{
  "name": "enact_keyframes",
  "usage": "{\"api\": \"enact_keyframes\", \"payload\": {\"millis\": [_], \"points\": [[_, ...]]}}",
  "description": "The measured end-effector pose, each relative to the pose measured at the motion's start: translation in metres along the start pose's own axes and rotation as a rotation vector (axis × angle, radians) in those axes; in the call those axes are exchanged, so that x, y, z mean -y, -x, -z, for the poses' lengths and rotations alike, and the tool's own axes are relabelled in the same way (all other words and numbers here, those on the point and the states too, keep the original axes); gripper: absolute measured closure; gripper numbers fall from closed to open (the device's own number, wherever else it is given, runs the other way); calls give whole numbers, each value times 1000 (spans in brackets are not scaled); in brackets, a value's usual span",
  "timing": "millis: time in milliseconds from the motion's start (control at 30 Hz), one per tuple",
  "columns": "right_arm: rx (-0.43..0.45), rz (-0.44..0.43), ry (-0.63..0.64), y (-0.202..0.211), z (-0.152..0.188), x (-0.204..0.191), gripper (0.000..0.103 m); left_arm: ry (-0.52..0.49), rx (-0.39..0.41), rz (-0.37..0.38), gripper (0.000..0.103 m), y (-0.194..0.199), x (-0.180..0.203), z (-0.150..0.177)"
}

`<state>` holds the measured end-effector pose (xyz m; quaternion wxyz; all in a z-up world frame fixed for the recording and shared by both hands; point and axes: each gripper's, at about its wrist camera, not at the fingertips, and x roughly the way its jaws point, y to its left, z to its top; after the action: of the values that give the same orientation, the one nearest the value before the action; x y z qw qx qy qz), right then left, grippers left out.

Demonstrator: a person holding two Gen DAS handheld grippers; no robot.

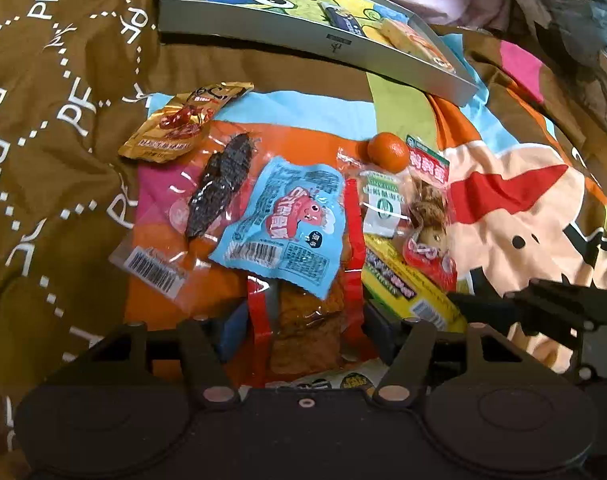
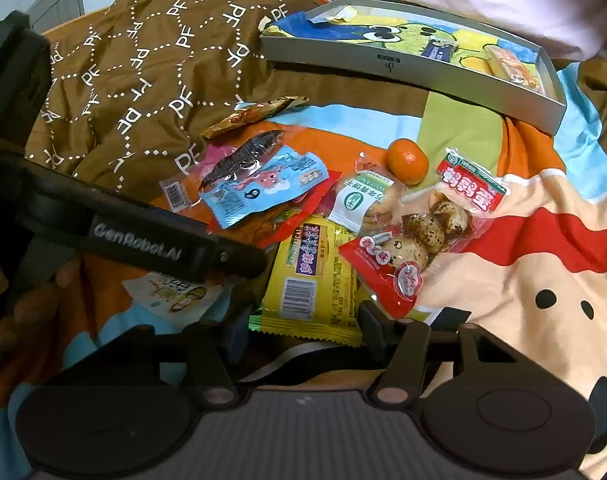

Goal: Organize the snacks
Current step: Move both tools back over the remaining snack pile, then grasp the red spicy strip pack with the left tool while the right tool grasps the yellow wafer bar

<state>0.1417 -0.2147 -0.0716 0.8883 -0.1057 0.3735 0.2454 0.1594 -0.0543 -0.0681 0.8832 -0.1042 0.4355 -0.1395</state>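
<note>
On the bed: my snacks lie in a loose heap on the cartoon-print sheet (image 2: 523,216), with the brown quilt (image 1: 43,120) bunched beside them.
Target place: the grey tray (image 2: 403,65) sits beyond the heap, well apart from it; a few packets already lie in it.
My left gripper (image 1: 305,322): its fingers flank the red-edged tofu packet (image 1: 303,332), which runs between them. I judge they are pressing on the packet's sides, though the contact itself is hard to make out.
My right gripper (image 2: 303,330): it straddles the near end of the yellow packet (image 2: 309,280), and here too I judge the pads are clamped on it.
Neighbours: the blue packet (image 1: 281,224) overlaps the far end of the tofu packet; the quail-egg pack (image 2: 419,236) lies over the yellow packet's right edge; a tangerine (image 2: 406,161) rests behind.
How they handle: both packets look light, slick and crinkly, likely to buckle or slide out of a weak pinch.
Where to hold: I would grip across the filled body rather than the thin sealed edge.
Risk: lifting may drag the overlapping blue packet or the egg pack along.
Fragile: the eggs and tangerine would bruise if squeezed hard.
</note>
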Motion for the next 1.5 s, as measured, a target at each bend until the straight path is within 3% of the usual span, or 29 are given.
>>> {"api": "enact_keyframes", "payload": {"millis": [233, 400, 500, 700, 833, 900, 967, 1200, 1367, 1500], "points": [[-11, 6, 11, 13, 5, 4, 42, 11, -45, 19, 42, 16, -1, 10], [-8, 23, 2, 13, 4, 7, 38, -33, -50, 23, 24, 15, 6, 12], [3, 45, 7, 11, 3, 8, 30, -73, -53, 20, 17, 9, 12, 11], [5, 64, 8, 3, 2, 9, 22, -120, -53, -13, 18, 1, 12, 5], [1, 69, 17, -2, 1, 8, 23, -138, -53, -30, 26, 2, 11, 5], [1, 58, 24, -2, 1, 7, 29, -148, -50, -37, 29, 3, 11, 6], [1, 31, 24, 0, 1, 6, 42, -153, -49, -32, 38, 4, 12, 7], [6, 20, 13, 5, -1, 6, 45, -124, -49, -10, 39, 8, 8, 9], [78, 198, 258, 10, 9, -23, 56, 17, -56, 83, 39, 14, -9, 9], [72, 246, 368, 5, 16, -40, 62, 106, -74, 143, 40, 17, -16, 10]]}}
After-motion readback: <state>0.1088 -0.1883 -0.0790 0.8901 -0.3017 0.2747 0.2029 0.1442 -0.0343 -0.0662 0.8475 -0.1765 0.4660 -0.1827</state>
